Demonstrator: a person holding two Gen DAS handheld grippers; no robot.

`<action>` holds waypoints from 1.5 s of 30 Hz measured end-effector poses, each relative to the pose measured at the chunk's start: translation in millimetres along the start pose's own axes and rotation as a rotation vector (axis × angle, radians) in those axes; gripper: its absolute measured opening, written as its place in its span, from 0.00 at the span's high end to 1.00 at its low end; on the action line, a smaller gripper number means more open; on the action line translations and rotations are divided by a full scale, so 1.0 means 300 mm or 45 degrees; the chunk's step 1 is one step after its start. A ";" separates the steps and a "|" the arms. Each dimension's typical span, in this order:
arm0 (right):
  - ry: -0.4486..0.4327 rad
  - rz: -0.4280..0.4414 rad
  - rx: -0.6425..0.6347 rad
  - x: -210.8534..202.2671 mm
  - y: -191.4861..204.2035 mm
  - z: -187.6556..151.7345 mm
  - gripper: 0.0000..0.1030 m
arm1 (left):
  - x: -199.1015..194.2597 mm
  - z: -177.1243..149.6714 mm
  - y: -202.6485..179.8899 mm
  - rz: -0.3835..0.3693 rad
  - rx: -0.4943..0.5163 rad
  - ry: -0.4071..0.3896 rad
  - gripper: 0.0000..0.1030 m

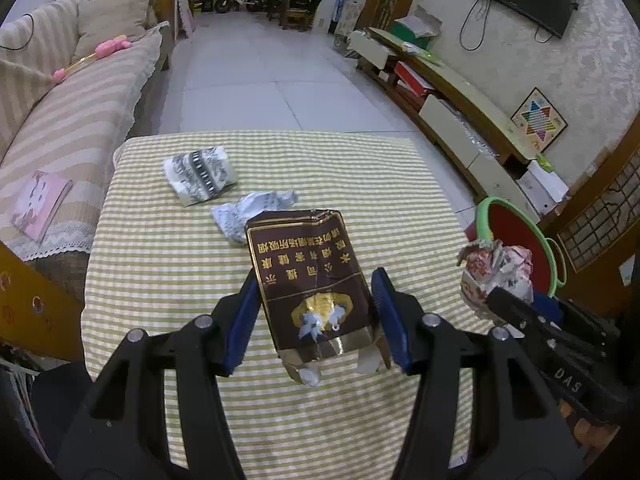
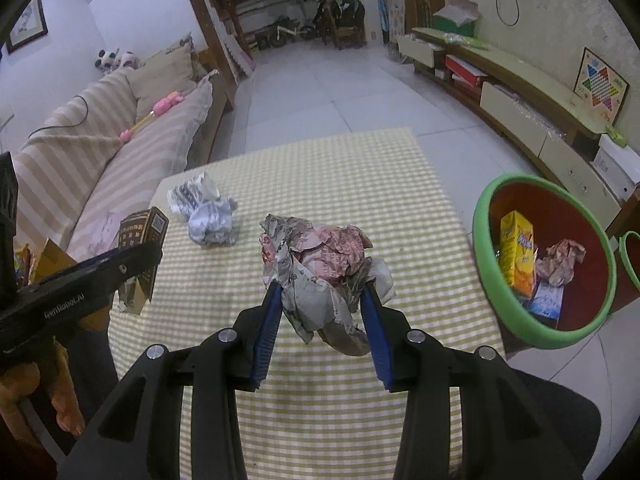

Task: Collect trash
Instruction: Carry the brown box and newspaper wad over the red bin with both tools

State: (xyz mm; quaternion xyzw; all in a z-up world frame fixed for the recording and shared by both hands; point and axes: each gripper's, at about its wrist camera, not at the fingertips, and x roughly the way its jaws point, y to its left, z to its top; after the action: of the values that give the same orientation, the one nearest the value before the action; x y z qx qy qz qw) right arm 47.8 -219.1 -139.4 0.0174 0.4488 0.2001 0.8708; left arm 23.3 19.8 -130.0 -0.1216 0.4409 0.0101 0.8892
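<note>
Dim, bluish indoor light; strong fisheye bending

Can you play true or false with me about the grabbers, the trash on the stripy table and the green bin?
1. The left gripper holds a brown cigarette pack. True.
2. The right gripper is empty. False: it is shut on a crumpled paper ball.
3. The green bin has a yellow carton inside. True.
4. The bin stands on top of the table. False: it sits on the floor beside the table.
5. No trash is left on the table. False: two crumpled grey-white papers still lie on the striped cloth.
</note>
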 end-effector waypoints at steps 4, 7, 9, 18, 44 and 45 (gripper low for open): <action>-0.037 -0.011 0.013 -0.033 -0.023 0.016 0.62 | -0.015 0.013 -0.033 -0.021 0.029 -0.019 0.48; -0.060 -0.022 0.033 -0.055 -0.051 0.024 0.62 | -0.021 0.030 -0.065 -0.039 0.049 -0.032 0.48; -0.071 -0.030 0.046 -0.064 -0.068 0.026 0.62 | -0.023 0.041 -0.088 -0.052 0.064 -0.041 0.48; -0.106 -0.079 0.119 -0.100 -0.161 0.028 0.62 | -0.021 0.068 -0.179 -0.097 0.132 -0.065 0.48; -0.150 -0.185 0.274 -0.176 -0.409 0.000 0.62 | 0.036 0.102 -0.391 -0.160 0.268 -0.055 0.48; -0.151 -0.192 0.283 -0.180 -0.422 -0.003 0.62 | 0.042 0.104 -0.408 -0.168 0.279 -0.052 0.48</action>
State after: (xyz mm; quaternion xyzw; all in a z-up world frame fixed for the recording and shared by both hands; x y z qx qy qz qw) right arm 61.3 -355.3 -124.8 0.0915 0.4160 0.0818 0.9010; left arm 70.7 -93.2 -96.4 -0.0523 0.4121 -0.0941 0.9047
